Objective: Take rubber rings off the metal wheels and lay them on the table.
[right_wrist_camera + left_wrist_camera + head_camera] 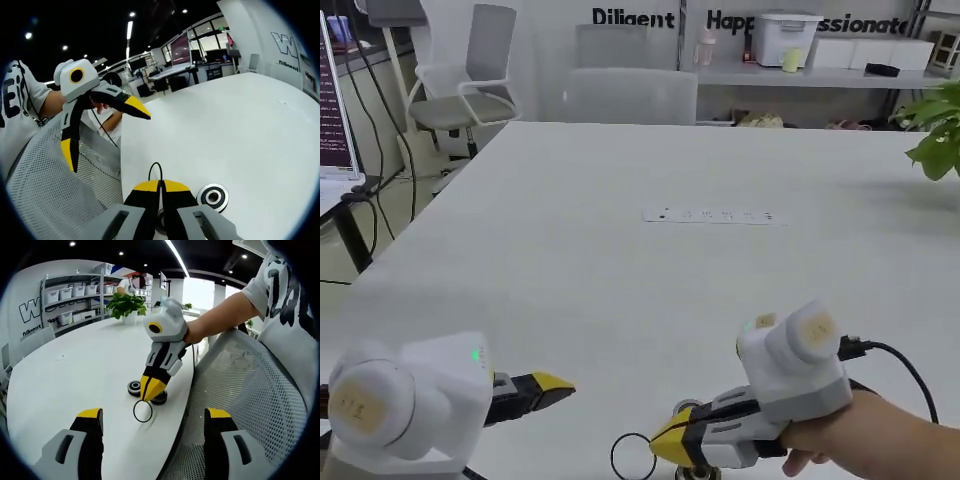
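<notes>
Rubber ring [142, 411], already off its wheel, hangs pinched in the clenched right tool [150, 389], at or just above the tabletop [620, 250]; contact is hard to judge. Two metal wheels [134, 387] just beside it seem to wear dark rings, so work likely remains. Left tool [552, 385] gapes, holding nothing. The tabletop's near edge is close; open surface stretches beyond.

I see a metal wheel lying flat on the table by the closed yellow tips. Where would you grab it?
Probably across its outer rim, coming straight down from above: the metal wheel lies flat on the table, so its round edge gives two opposite sides. The open left gripper is free; the right gripper is shut on a rubber ring.
</notes>
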A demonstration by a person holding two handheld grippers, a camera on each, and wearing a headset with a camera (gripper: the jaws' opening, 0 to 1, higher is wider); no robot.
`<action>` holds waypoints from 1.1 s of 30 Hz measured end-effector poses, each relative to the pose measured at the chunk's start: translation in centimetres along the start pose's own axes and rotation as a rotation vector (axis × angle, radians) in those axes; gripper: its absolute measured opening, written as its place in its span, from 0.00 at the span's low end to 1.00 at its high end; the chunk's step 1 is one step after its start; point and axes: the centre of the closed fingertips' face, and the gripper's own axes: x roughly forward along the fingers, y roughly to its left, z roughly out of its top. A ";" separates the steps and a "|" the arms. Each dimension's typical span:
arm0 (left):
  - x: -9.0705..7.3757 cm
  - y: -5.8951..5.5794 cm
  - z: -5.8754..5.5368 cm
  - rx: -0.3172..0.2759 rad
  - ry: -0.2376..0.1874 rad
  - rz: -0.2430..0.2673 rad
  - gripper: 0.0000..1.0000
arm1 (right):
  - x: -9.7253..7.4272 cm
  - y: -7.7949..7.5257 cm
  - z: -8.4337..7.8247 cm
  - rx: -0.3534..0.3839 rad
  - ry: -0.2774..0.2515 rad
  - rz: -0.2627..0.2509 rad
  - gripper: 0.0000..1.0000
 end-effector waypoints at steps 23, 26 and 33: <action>0.2 -0.1 -0.1 -0.002 0.009 -0.006 0.81 | 0.5 -0.2 -0.9 -0.081 0.029 -0.022 0.16; 0.1 0.0 -0.2 -0.002 0.014 -0.004 0.81 | 0.4 -0.2 -0.9 -0.092 0.031 -0.023 0.18; 0.0 0.1 0.1 0.000 0.011 -0.006 0.81 | 0.0 -0.1 -0.2 -0.083 0.001 -0.024 0.22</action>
